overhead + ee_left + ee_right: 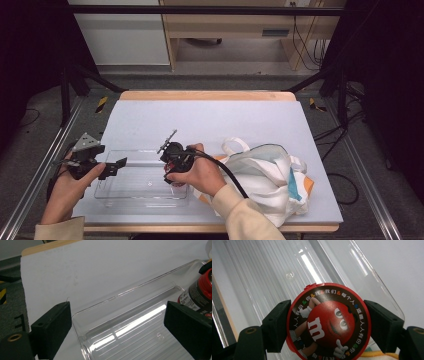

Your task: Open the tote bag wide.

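Candy tub [328, 323] clamped btwn right gripper [328, 326] jaws

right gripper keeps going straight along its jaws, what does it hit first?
Most likely the ribbed floor of the clear tray. The right gripper is clamped on a red-lidded M&M's tub and points down into the tray, so the tub's base would land first. How far above the floor it is can't be told.

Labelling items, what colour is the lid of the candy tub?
Red rim, red cartoon face on dark brown; the candy tub shows best in the right gripper view.
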`<action>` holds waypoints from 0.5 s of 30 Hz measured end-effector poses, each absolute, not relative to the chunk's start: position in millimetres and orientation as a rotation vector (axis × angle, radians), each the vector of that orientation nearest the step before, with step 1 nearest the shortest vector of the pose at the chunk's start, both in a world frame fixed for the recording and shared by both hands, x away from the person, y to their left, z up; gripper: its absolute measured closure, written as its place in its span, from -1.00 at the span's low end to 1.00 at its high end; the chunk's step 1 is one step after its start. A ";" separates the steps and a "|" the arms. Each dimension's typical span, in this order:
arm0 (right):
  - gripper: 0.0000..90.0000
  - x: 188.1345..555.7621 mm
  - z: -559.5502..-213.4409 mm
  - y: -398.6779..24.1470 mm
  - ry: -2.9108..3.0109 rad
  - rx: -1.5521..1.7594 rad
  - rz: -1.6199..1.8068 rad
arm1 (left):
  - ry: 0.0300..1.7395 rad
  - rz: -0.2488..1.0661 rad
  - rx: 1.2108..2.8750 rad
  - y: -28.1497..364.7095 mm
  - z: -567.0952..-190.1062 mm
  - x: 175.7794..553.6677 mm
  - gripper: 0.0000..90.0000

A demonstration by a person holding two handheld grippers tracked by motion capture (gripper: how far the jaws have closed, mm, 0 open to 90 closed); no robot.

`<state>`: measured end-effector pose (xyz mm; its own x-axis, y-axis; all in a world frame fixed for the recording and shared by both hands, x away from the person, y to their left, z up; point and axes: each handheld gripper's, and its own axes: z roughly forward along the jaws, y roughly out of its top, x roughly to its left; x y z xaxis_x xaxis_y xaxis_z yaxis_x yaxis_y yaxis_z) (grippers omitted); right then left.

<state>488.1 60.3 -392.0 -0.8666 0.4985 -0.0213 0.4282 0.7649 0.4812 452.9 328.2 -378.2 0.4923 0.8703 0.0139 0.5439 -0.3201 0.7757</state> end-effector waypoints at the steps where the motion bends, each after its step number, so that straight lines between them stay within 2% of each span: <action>1: -0.43 488.2 -392.5 60.3 2.812 0.742 0.714 | 1.162 0.569 2.007 328.2 -378.3 452.9 -0.82; 15: -0.43 489.2 -400.4 61.8 2.818 0.746 0.700 | 1.156 0.566 2.013 326.9 -378.7 452.9 -0.82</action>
<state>489.2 61.8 -400.4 -0.8665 0.4988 -0.0183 0.4322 0.7682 0.4724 452.9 326.9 -378.7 0.4983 0.8669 0.0144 0.5432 -0.3251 0.7741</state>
